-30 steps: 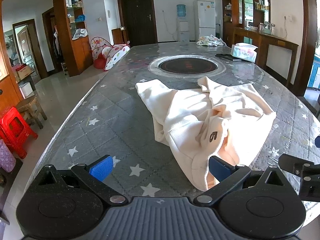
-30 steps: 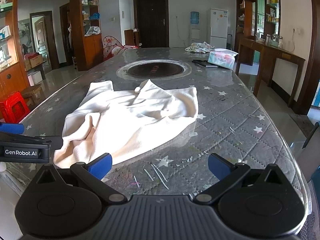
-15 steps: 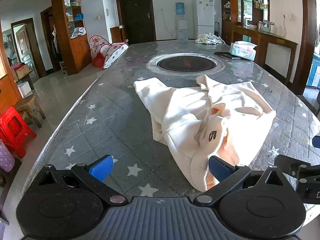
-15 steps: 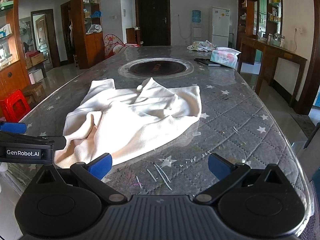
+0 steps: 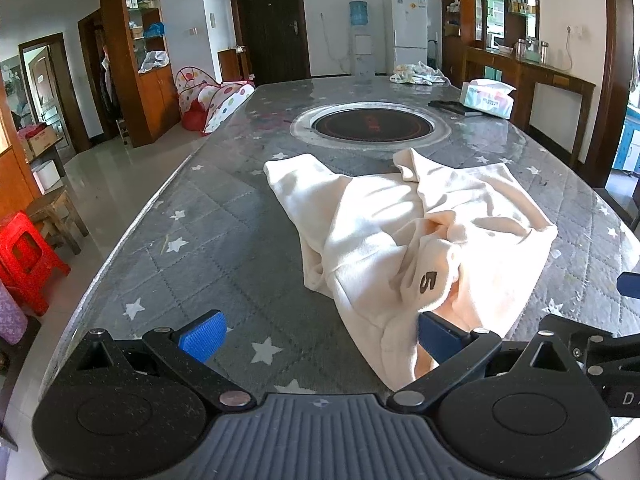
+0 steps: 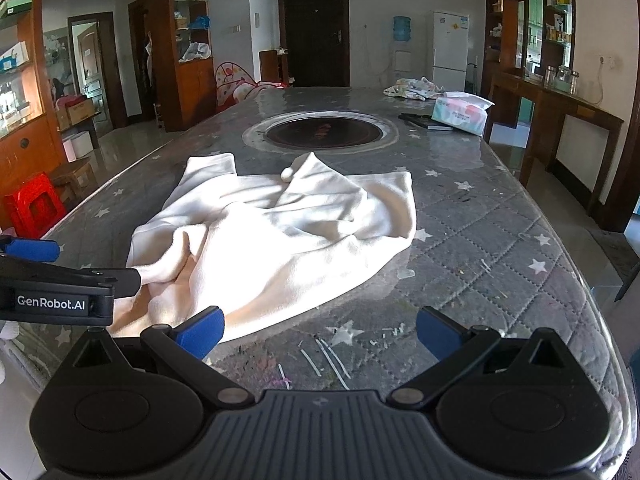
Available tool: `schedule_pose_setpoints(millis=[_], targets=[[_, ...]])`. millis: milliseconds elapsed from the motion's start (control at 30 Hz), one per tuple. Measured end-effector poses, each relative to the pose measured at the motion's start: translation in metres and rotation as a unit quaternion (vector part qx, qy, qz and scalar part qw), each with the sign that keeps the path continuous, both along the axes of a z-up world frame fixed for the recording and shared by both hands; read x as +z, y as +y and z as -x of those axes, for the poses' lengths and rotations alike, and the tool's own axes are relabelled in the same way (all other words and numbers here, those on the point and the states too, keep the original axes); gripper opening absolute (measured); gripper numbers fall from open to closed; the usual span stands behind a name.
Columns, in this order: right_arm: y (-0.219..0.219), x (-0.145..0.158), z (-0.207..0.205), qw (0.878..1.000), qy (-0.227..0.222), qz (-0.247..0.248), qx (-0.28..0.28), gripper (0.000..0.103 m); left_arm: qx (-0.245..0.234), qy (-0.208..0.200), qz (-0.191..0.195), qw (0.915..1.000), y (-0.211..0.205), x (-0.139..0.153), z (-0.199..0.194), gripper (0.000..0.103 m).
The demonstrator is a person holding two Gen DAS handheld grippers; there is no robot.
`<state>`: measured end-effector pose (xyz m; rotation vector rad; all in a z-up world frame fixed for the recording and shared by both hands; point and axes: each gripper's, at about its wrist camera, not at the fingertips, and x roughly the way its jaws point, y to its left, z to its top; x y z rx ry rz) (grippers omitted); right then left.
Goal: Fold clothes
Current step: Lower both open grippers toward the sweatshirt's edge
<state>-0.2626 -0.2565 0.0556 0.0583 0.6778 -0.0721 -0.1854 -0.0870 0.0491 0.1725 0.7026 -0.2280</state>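
Starred table [image 5: 224,240]; crumpled cream garment [image 5: 400,240], near hem hidden behind left claw [image 5: 320,340].

- Left gripper [image 5: 318,338], at the bottom of its own wrist view, jaws spread wide, blue-padded fingertips [image 5: 202,335] far apart and gripping nothing.
- Right gripper [image 6: 318,332], low in its own frame, likewise spread wide and empty.
- Each tool appears at the other's frame edge: the right one lower right, the left one lower left, level and side by side.
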Motion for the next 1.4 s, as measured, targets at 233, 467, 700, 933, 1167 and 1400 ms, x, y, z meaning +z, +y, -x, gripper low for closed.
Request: schedule_pose_setpoints(millis=[233,467,700,933,1167,1400], targets=[[0.001,0.002,-0.008,1.0,0.0,0.002,0.004,0.103,-0.002,0.002,0.003,1.0,0.0,0.002,-0.007,0.103],[0.002,0.004,-0.019,1.0,-0.003,0.001,0.007,0.102,-0.002,0.0,0.005,1.0,0.001,0.006,-0.019,0.103],[-0.001,0.01,-0.033,1.0,-0.007,0.003,0.013,0.097,-0.001,-0.005,0.017,0.9998,0.005,0.014,-0.03,0.103],[-0.01,0.011,-0.052,1.0,-0.002,-0.017,0.023,0.088,-0.007,-0.011,0.035,0.9993,0.008,0.023,-0.044,0.103],[-0.015,0.008,-0.075,0.999,0.014,-0.015,0.04,0.078,-0.013,-0.006,0.035,0.9993,0.005,0.018,-0.075,0.101],[-0.024,0.005,-0.106,0.998,0.028,-0.023,0.055,0.07,-0.051,-0.008,0.033,0.9981,-0.01,0.017,-0.105,0.088]])
